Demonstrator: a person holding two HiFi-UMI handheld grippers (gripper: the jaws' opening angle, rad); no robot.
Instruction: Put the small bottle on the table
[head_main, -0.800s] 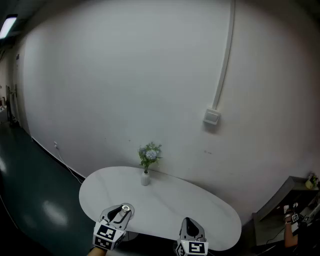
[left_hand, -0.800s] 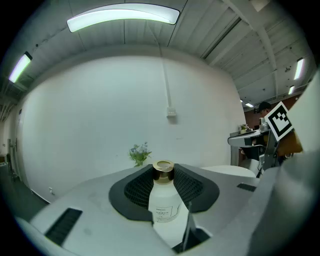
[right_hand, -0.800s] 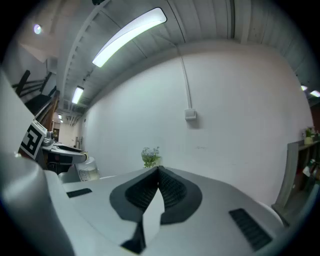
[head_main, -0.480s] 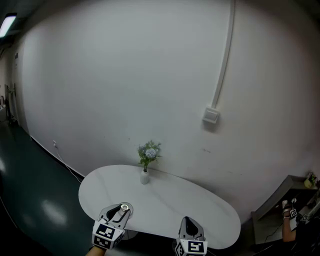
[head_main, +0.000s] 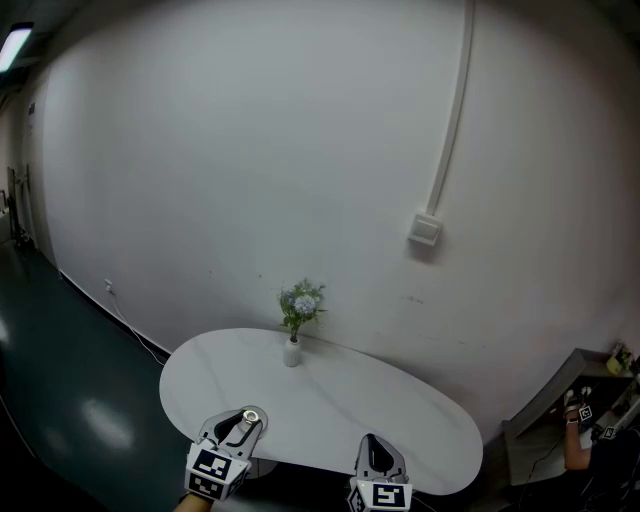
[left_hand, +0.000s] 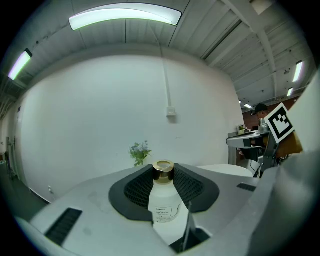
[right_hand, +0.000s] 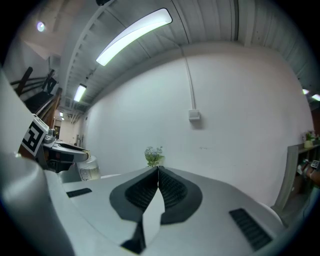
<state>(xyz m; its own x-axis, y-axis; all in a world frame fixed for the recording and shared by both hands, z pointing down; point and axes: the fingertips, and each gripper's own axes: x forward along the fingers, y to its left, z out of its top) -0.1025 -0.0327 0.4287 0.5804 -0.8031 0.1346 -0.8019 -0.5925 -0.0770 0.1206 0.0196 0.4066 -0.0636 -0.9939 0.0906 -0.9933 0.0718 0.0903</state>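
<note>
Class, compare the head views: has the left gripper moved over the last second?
No. The left gripper holds the small bottle at the same spot over the near edge of the table.

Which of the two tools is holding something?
The left tool: its jaws clamp a gold-capped bottle. The right tool has its jaws shut together with nothing between them.

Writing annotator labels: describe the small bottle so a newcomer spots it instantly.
Start at the white oval table by the wall. At its near edge, the left gripper clamps the small bottle: frosted white, gold cap, unlike the flower vase at the far edge.
</note>
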